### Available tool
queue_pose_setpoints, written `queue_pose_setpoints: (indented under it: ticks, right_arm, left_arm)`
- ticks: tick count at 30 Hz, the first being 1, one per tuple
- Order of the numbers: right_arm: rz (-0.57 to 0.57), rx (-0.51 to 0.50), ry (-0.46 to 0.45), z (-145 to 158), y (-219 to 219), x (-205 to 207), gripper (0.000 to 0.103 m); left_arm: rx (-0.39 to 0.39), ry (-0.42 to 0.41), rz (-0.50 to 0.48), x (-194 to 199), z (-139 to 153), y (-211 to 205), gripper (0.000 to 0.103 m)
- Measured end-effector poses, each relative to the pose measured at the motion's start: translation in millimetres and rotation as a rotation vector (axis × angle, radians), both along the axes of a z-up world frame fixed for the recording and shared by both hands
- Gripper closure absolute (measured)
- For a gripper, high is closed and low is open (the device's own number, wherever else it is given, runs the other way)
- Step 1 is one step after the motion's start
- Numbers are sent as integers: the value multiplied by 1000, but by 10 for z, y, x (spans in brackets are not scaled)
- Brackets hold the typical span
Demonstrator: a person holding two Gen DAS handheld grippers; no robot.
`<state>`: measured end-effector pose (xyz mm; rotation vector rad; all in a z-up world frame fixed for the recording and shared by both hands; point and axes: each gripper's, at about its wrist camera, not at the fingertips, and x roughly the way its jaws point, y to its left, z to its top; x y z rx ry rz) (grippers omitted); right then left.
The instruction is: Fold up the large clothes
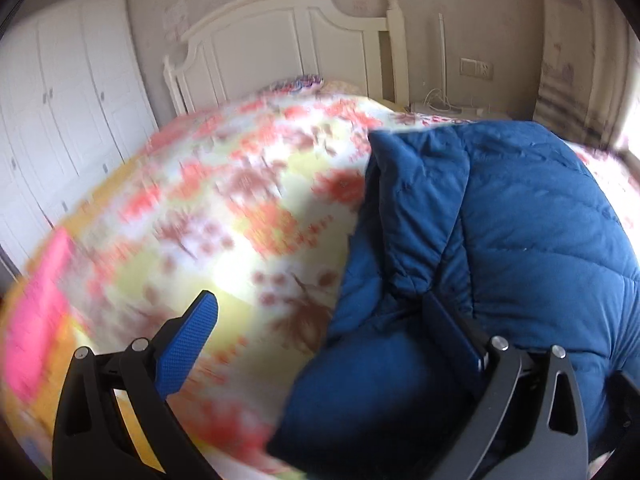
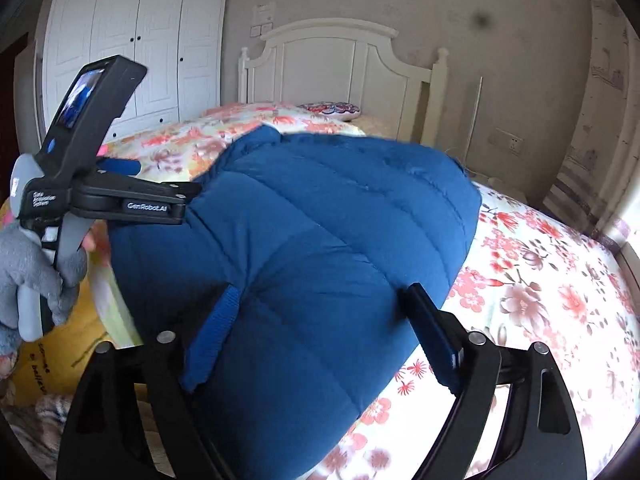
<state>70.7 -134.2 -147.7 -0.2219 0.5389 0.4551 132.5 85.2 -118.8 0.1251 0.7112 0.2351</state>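
One blue quilted jacket (image 2: 320, 248) lies across one bed with a floral cover (image 2: 540, 280), between the right gripper's two fingers (image 2: 216, 336). Two hand-held grippers show: the right gripper (image 2: 320, 332) nearest, and the left gripper (image 2: 120, 184) off to its left, held by one hand in a grey glove (image 2: 36, 268). Beyond the jacket stand one white headboard (image 2: 340, 64) and one patterned pillow (image 2: 330, 110). Further left is one white wardrobe (image 2: 136, 40) with four doors. One wall socket (image 2: 510, 142) sits to the right.

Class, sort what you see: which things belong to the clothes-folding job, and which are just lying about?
Job: blue quilted jacket, left gripper, right gripper.
Lying about: floral bedspread, patterned pillow, white wardrobe, headboard, wall socket.
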Motion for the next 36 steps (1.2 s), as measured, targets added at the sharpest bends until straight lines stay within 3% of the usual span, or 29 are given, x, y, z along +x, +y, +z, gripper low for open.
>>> queue_pose_setpoints:
  ticks: [4,8,11,14,18,23,26,29,34,36]
  right_arm:
    - [53,32,-30,7,22,-175,23]
    - [63,10,-24,-136,90,-150,19]
    - [61,-18,-25,-141,127,-159,19]
    - [66,-17,-23,-150,121,-153,19]
    - [92,-28,-21,-178,146,-151,15]
    - [107,-27,18,-115,161,-142,12]
    - [102,99,70,68,-105,-150,13]
    - [48,250,120,173,-485,-94,13]
    - [-58,424,331,-41,-855,238,12]
    - [-35,461,412,-167,-828,319,11]
  left_arm:
    - [-19,-118,-56,-7,587,-41,2]
    - [99,-151,-149,382,893,-430,2]
    - [170,-75,-192,832,702,-690,2]
    - [212,65,-164,1257,188,-747,2]
    - [2,83,-141,1344,-16,-390,2]
    - [-54,121,-177,1335,-34,-284,2]
    - [-60,110,-150,1200,14,-150,2]
    - [-137,140,-179,1058,-16,73,2]
    - [-284,174,-240,794,-159,301,2]
    - [-325,170,-246,690,-224,357,2]
